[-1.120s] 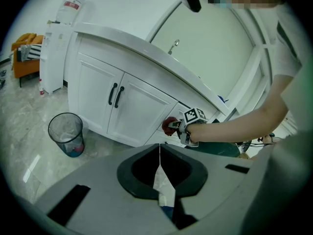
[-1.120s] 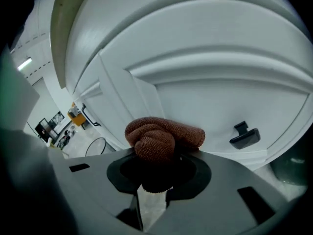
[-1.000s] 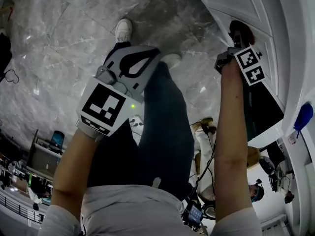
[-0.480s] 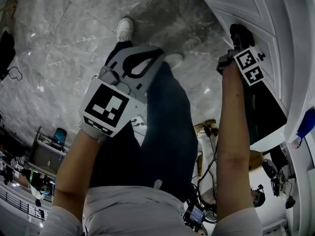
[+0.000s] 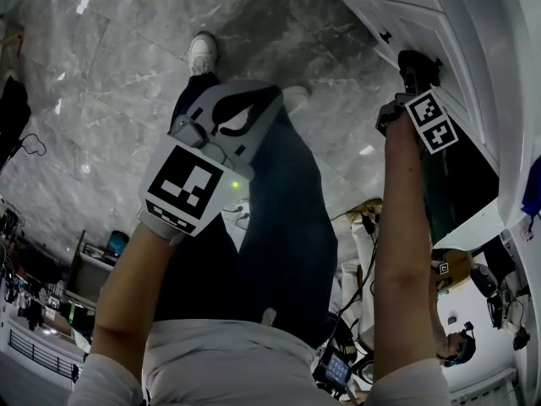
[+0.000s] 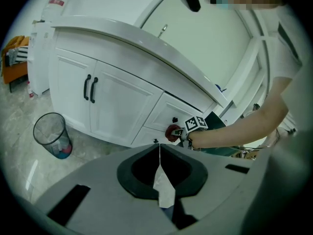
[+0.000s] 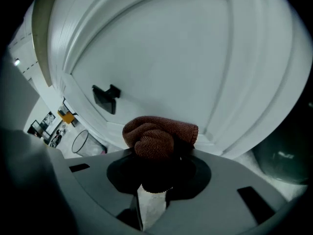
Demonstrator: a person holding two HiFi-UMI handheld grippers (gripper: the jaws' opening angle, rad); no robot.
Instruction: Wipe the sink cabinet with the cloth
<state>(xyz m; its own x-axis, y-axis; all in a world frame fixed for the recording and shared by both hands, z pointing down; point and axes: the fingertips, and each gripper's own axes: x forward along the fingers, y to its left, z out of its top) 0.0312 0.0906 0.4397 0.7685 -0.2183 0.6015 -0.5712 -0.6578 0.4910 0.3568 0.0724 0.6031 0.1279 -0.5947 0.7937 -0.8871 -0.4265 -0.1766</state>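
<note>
right gripper [image 7: 157, 166] clenched on cloth [image 7: 159, 133]; cabinet door [image 7: 171, 58] straight ahead of cloth, knob [image 7: 105, 98] to left. left gripper [image 6: 159, 153] closed, empty, farther off.

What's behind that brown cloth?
A white cabinet panel, with a black handle up and left of the cloth. The patch of panel right behind the cloth is covered, so it can't be seen.
</note>
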